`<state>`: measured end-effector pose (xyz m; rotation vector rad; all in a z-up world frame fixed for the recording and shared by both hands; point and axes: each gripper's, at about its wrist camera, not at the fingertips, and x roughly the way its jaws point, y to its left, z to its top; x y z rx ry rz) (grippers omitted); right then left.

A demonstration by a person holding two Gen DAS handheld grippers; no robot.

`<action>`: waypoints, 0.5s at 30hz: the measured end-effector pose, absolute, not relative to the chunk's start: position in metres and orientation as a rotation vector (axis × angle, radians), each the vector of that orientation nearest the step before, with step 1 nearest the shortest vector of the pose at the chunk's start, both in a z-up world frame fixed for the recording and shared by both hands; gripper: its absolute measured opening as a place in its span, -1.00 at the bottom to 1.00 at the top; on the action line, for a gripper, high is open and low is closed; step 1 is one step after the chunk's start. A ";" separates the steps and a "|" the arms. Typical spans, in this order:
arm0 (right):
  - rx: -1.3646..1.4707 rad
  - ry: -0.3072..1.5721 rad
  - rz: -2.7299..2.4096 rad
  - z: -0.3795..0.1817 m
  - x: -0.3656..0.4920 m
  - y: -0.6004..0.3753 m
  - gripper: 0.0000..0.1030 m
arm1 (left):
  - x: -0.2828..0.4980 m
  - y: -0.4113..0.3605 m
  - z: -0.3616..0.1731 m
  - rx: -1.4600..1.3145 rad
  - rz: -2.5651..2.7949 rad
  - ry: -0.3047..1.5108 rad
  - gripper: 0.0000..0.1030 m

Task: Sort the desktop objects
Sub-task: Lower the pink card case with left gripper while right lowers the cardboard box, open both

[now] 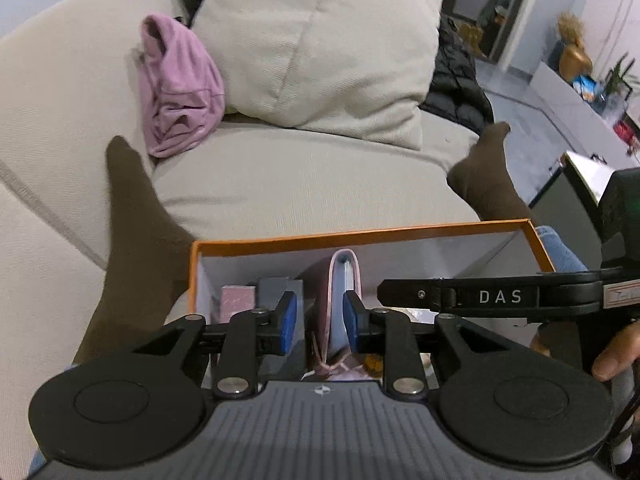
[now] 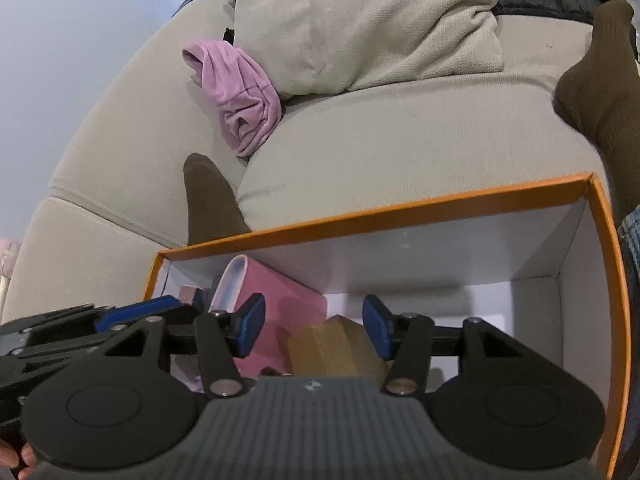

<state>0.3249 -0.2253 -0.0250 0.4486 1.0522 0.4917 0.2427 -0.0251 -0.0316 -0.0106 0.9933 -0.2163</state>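
Left gripper [image 1: 320,322]: 2 blue pads apart, flanking the upright pink notebook [image 1: 340,300] without a visible clamp. Right gripper [image 2: 314,330]: jaws wide apart over a tan block [image 2: 336,350], not touching it. Both objects sit inside the orange-rimmed box [image 2: 400,212], notebook toward its left side. Box rests on a beige sofa [image 2: 400,140]; lilac cloth [image 1: 180,88] beside a cushion [image 1: 320,40]

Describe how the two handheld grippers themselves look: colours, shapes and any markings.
The left gripper and the right gripper look alike: black linkage arms with silver pivot bolts, two round black discs, a ribbed grey body bearing a small round emblem, and flat blue finger pads. In the left wrist view, the right gripper's side shows white letters "DAS".
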 end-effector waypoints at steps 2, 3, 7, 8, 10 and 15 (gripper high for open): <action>0.434 1.060 0.502 -0.025 0.322 -0.224 0.10 | 0.236 -0.020 -0.029 -0.025 -0.210 0.986 -0.43; 0.417 1.068 0.504 -0.024 0.320 -0.224 0.11 | 0.232 -0.018 -0.028 -0.030 -0.209 0.983 -0.43; 0.295 1.084 0.499 -0.019 0.308 -0.222 0.21 | 0.220 -0.010 -0.026 -0.022 -0.199 0.973 -0.41; 0.262 1.089 0.503 -0.018 0.304 -0.221 0.24 | 0.217 -0.008 -0.026 -0.020 -0.192 0.968 -0.39; 0.202 1.111 0.530 -0.017 0.297 -0.219 0.29 | 0.212 -0.002 -0.025 -0.029 -0.169 0.957 -0.38; -0.018 1.127 0.576 -0.021 0.283 -0.210 0.26 | 0.203 0.012 -0.020 -0.073 -0.151 0.940 -0.35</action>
